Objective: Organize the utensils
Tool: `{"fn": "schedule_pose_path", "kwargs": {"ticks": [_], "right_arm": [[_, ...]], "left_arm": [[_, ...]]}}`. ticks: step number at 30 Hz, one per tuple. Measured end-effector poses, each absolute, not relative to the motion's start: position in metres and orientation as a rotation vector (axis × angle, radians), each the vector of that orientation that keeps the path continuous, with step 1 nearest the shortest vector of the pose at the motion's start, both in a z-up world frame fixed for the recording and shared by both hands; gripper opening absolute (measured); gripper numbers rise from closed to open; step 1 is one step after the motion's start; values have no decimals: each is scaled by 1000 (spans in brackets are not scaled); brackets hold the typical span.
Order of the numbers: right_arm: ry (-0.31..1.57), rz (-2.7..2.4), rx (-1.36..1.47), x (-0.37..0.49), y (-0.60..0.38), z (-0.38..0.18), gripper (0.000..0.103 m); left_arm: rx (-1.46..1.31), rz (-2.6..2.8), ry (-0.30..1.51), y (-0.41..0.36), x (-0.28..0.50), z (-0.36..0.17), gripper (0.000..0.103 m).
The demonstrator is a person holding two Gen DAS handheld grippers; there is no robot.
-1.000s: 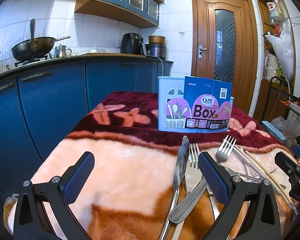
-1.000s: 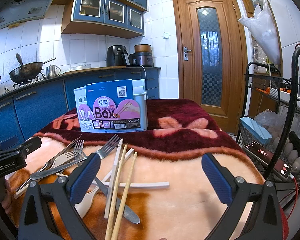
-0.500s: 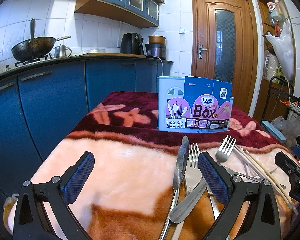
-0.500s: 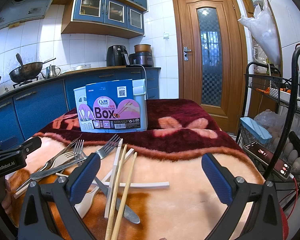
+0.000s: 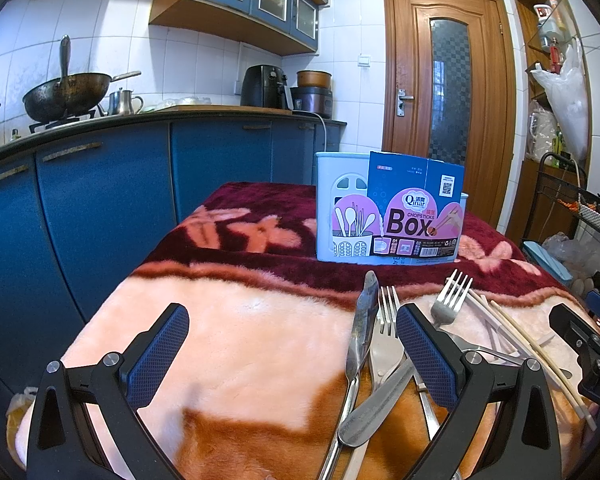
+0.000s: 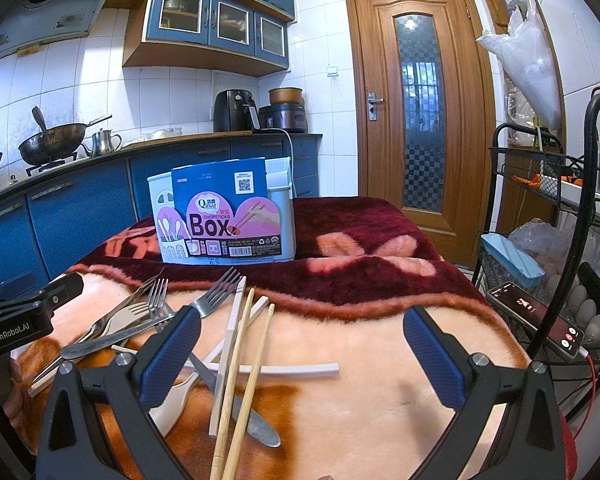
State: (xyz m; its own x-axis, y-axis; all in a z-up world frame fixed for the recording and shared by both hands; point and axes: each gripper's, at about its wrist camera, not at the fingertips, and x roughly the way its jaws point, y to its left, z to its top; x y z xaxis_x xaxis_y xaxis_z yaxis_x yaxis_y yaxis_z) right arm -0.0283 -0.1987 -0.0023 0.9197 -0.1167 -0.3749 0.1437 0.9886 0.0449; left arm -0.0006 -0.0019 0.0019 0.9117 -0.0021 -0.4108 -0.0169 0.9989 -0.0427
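A pale blue utensil holder (image 5: 340, 204) (image 6: 282, 216) with a "Chopsticks Box" card label stands at the back of the blanket-covered table. Loose cutlery lies in a heap nearer me: a table knife (image 5: 362, 328), metal forks (image 5: 452, 300) (image 6: 216, 294), wooden chopsticks (image 6: 246, 368) (image 5: 536, 354), white chopsticks (image 6: 284, 369) and a cream plastic fork (image 6: 130, 314). My left gripper (image 5: 292, 344) hovers open over bare blanket, its right finger beside the heap. My right gripper (image 6: 302, 348) is open too, with the chopsticks lying between its fingers below.
The table wears a pink, orange and maroon blanket (image 5: 240, 320). Blue kitchen cabinets (image 5: 100, 200) run along the left with a wok (image 5: 66, 94) on the stove. A wire cart (image 6: 548, 280) holding eggs and a phone (image 6: 538, 316) stands at the right. A wooden door (image 6: 418, 112) is behind.
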Motion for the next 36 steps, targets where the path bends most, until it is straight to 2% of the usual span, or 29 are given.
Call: {"fn": "schedule_pose_path", "kwargs": {"ticks": [21, 27, 36], "right_arm": [[461, -118, 128, -23, -207, -2, 103], [568, -93, 129, -17, -214, 11, 103], [781, -35, 134, 11, -223, 28, 101]], "left_arm": [[-59, -36, 472, 2, 7, -2, 103], [-86, -93, 586, 12, 24, -1, 103], [36, -117, 737, 9, 46, 19, 103]]}}
